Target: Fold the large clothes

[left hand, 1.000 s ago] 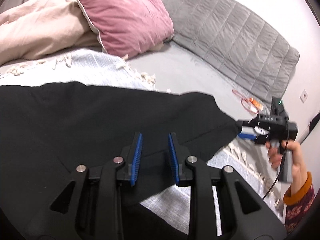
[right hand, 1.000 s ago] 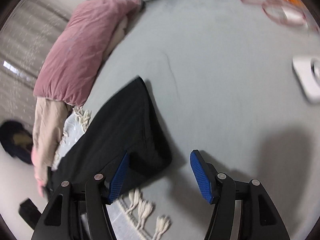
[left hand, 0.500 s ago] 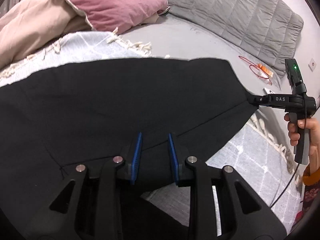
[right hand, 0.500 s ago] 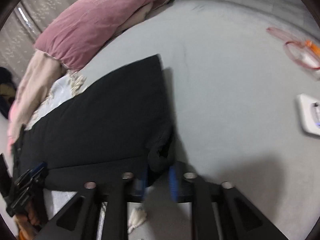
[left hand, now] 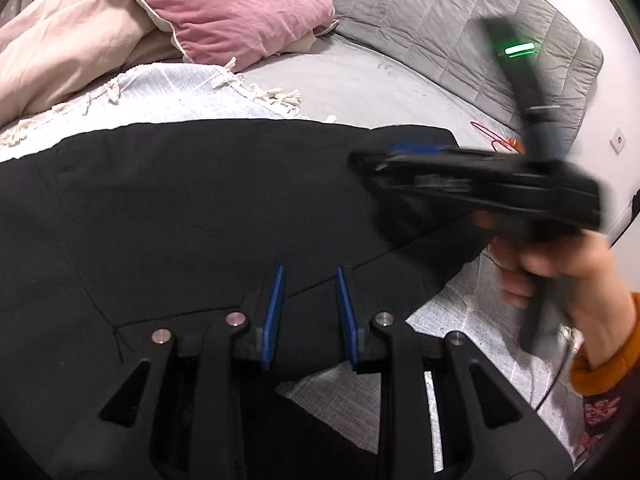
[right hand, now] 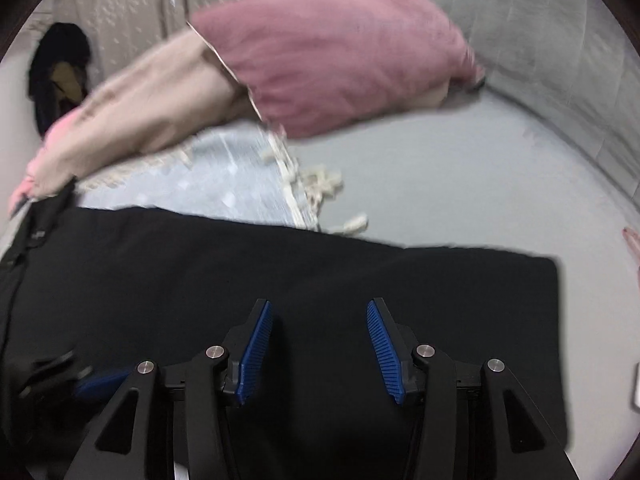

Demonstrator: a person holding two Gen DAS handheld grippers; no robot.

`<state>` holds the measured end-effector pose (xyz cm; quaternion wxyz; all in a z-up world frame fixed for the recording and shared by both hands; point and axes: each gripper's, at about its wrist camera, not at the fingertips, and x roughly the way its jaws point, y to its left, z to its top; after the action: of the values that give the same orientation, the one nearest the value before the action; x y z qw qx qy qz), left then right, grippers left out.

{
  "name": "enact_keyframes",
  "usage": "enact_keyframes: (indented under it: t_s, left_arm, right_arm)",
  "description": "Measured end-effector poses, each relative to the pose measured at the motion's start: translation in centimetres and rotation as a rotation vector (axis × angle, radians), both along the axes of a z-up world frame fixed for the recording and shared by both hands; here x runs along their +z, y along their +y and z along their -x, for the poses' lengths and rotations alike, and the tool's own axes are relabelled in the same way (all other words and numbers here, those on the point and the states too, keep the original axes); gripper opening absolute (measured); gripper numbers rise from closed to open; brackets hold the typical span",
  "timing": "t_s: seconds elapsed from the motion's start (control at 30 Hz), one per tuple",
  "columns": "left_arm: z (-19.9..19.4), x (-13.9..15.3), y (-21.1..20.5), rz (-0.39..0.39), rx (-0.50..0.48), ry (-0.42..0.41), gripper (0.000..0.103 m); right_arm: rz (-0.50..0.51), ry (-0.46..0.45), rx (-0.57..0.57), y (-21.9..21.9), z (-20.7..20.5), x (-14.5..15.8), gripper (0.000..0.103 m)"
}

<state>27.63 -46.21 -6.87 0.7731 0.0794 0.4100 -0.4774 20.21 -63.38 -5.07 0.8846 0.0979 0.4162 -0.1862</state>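
The black garment (left hand: 192,216) lies spread flat across the bed, over a pale blue fringed throw (left hand: 172,92) and partly onto the grey sheet (left hand: 360,80), its squared-off end lying flat on the sheet in the right wrist view. The left gripper (left hand: 310,312) sits low at the near edge, and there's a fold of the black cloth bunched between its blue pads (left hand: 274,312), jaws narrowed down and clamped on it. Over on the right, the right gripper (right hand: 318,348) hangs above the garment, blurred in the left wrist view, a hand (left hand: 560,268) in an orange cuff wrapped round its handle and a green light glowing on its upright stalk. Its jaws have just been opening after a pinch, and now the pads stand apart with nothing clamped between them, only the flat cloth beneath. Behind, a pink pillow (left hand: 232,8) leans on a beige duvet (left hand: 68,56), with a grey quilted cover (left hand: 440,20) along the wall. Any lettering on the gripper bodies is too smeared to read here.
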Motion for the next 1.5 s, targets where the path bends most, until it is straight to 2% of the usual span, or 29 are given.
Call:
enact_keyframes:
  t_s: [0.03,0.1,0.13,0.2,0.27,0.37,0.43,0.5,0.57,0.67,0.8,0.9,1.0,1.13,1.23,1.33,1.4,1.5]
  left_arm:
    - [0.0,0.0,0.0,0.0,0.0,0.0,0.028]
    - [0.1,0.0,0.0,-0.001,0.0,-0.001,0.028]
    - [0.1,0.0,0.0,-0.002,-0.001,0.0,0.03]
    - [0.0,0.0,0.0,0.0,0.0,0.005,0.03]
    - [-0.1,0.0,0.2,0.013,0.0,0.016,0.03]
    - [-0.3,0.3,0.6,0.046,0.006,0.037,0.039]
    - [-0.2,0.7,1.3,0.072,0.03,0.044,0.06]
    - [0.1,1.4,2.3,0.091,0.069,0.049,0.067]
    - [0.6,2.2,3.3,0.087,0.094,0.052,0.069]
    - [1.2,3.3,5.2,0.055,0.123,0.044,0.07]
    - [2.4,5.6,9.2,-0.025,0.192,-0.044,0.074]
    - [3.7,8.2,14.2,-0.06,0.279,-0.115,0.083]
    - [4.4,10.6,18.8,-0.101,0.353,-0.126,0.084]
    - [6.0,14.5,25.6,-0.136,0.47,-0.119,0.085]
    - [7.8,16.8,30.3,-0.138,0.538,-0.124,0.088]
    - [9.7,17.6,34.2,-0.125,0.602,-0.121,0.096]
    - [10.7,17.2,36.8,-0.101,0.636,-0.101,0.096]
    - [11.4,15.1,40.2,-0.078,0.699,-0.049,0.097]
  right_arm:
    - [0.019,0.041,-0.03,-1.2,-0.7,-1.1,0.05]
    - [0.103,0.046,-0.112,-4.3,0.4,-1.5,0.051]
    - [0.141,0.078,-0.215,-7.3,0.9,-1.5,0.051]
    - [0.144,0.117,-0.398,-12.2,3.1,-1.4,0.056]
    - [0.153,0.149,-0.561,-14.9,5.9,-0.8,0.061]
    - [0.166,0.147,-0.525,-14.2,7.7,-0.1,0.061]
    - [0.165,0.157,-0.467,-12.9,9.0,0.5,0.061]
    - [0.128,0.118,-0.424,-11.3,10.6,2.1,0.062]
    - [0.074,0.073,-0.393,-8.7,11.6,3.4,0.067]
    - [-0.074,-0.03,-0.306,-5.6,13.1,5.2,0.077]
    - [-0.215,-0.054,-0.248,-3.7,14.3,5.6,0.077]
    - [-0.227,-0.05,-0.235,-2.9,14.7,6.1,0.078]
    - [-0.209,-0.05,-0.229,-2.0,15.4,6.7,0.078]
    - [-0.248,-0.08,-0.218,-0.2,16.5,7.3,0.079]
    - [-0.306,-0.096,-0.223,0.7,16.7,6.6,0.081]
    - [-0.378,-0.095,-0.222,1.0,16.3,5.2,0.082]
    - [-0.452,-0.105,-0.243,0.7,16.1,3.7,0.082]
    - [-0.543,-0.153,-0.306,0.0,16.0,1.0,0.082]
